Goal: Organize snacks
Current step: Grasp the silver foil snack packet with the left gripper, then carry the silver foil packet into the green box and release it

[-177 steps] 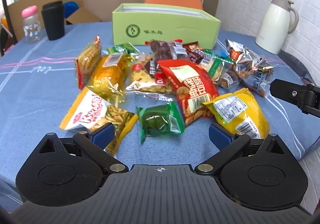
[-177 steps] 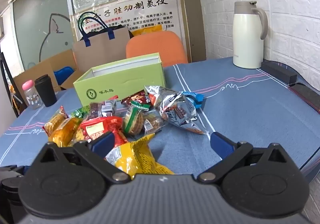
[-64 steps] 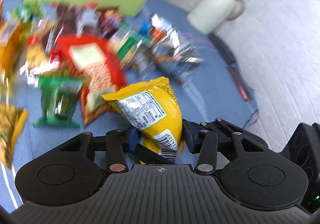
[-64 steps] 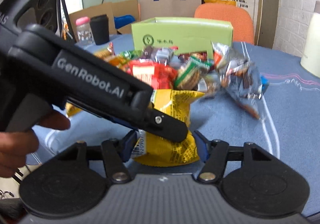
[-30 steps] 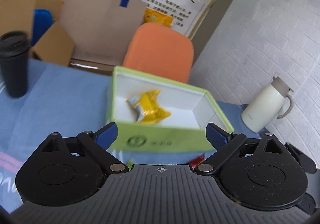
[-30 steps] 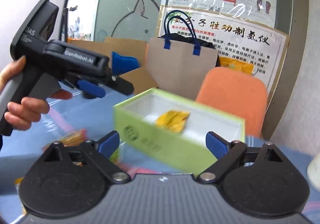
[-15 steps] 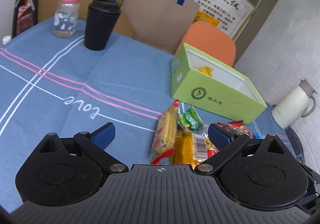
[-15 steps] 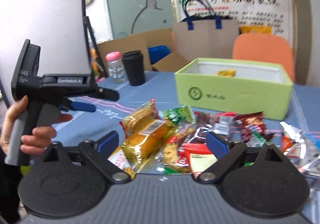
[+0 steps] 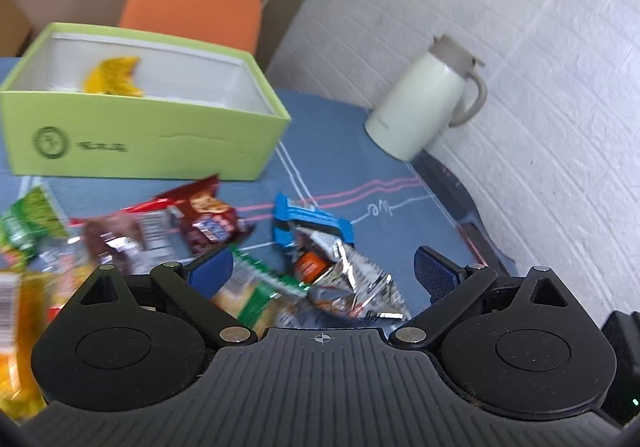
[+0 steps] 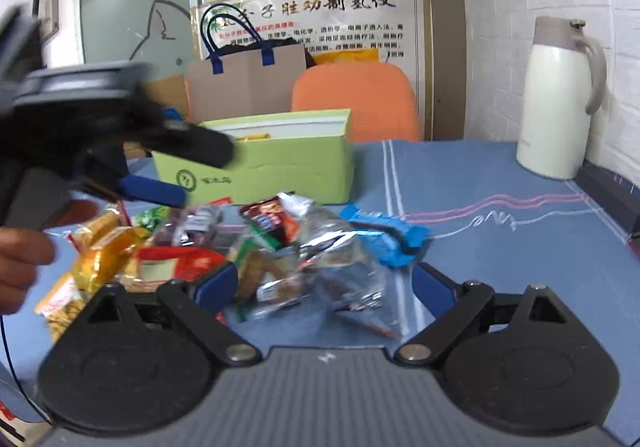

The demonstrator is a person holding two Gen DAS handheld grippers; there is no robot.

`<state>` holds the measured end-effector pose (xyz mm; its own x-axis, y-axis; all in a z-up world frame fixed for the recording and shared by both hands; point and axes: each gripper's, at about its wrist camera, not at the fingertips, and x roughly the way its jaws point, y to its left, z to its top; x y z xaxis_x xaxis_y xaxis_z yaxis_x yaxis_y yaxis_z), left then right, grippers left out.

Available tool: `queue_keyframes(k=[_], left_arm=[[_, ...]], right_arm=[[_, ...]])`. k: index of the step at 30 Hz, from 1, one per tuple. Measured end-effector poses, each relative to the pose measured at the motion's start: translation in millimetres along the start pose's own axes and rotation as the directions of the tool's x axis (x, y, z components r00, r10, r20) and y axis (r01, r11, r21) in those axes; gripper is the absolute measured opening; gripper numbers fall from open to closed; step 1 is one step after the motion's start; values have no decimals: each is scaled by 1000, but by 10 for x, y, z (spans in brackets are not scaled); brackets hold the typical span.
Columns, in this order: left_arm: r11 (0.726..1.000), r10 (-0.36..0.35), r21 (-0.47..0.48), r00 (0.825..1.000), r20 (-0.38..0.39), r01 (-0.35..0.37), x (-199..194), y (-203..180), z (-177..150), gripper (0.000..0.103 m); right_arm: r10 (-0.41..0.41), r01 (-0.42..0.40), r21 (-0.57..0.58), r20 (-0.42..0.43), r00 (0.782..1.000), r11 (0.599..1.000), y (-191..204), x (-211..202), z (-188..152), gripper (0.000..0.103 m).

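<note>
A green box (image 9: 144, 139) stands open on the blue tablecloth, with a yellow snack bag (image 9: 114, 77) inside it. A pile of snack packets lies in front of it: a silver packet (image 9: 352, 283), a blue packet (image 9: 312, 225), a dark red packet (image 9: 208, 221). My left gripper (image 9: 322, 273) is open and empty above the silver packet. My right gripper (image 10: 324, 283) is open and empty, over the silver packet (image 10: 320, 259). In the right wrist view the left gripper (image 10: 168, 167) shows blurred at the left, near the box (image 10: 280, 175).
A cream thermos jug (image 9: 428, 103) stands at the table's right, by the white brick wall. An orange chair (image 9: 192, 7) and a brown paper bag (image 10: 248, 83) are behind the box. A dark strip (image 10: 612, 191) runs along the table's right edge.
The left gripper picked up the yellow bag and dropped it into the green box. Since then it has swung right and down over the silver packet. The right gripper has come closer to the pile.
</note>
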<state>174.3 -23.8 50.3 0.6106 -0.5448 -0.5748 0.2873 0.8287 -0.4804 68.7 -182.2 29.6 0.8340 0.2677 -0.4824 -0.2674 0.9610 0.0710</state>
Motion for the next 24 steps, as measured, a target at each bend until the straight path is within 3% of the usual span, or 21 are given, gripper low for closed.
queue_keyframes(k=[6, 10, 11, 12, 13, 14, 18, 21, 24], left_arm=[[997, 39, -55, 994, -98, -45, 576, 49, 117, 85], [997, 57, -44, 990, -131, -64, 727, 55, 99, 78], [997, 59, -32, 989, -134, -64, 743, 49, 82, 71], [999, 42, -29, 989, -139, -46, 761, 50, 68, 52], [999, 5, -43, 988, -153, -12, 765, 66, 52, 42], [997, -34, -77, 987, -156, 22, 763, 96, 43, 39], [992, -77, -106, 988, -133, 63, 614, 126, 41, 36], [992, -97, -80, 993, -59, 93, 330, 92, 155, 36], [996, -72, -43, 997, 26, 73, 91, 109, 420, 36]], right_arm=[[91, -86, 70, -70, 993, 994, -242, 349, -65, 93], [75, -71, 46, -107, 991, 996, -293, 620, -46, 93], [77, -75, 29, -111, 991, 997, -287, 659, -45, 90], [86, -85, 12, -117, 989, 996, -276, 684, -55, 80], [101, -101, 1, -127, 987, 995, -266, 705, -67, 59], [110, -110, 9, -129, 986, 994, -263, 704, -74, 56], [79, -82, -24, -105, 991, 996, -138, 564, -42, 52], [78, -81, -58, -55, 995, 995, -29, 442, 87, 52], [105, -104, -107, 1, 994, 989, 82, 469, 349, 52]])
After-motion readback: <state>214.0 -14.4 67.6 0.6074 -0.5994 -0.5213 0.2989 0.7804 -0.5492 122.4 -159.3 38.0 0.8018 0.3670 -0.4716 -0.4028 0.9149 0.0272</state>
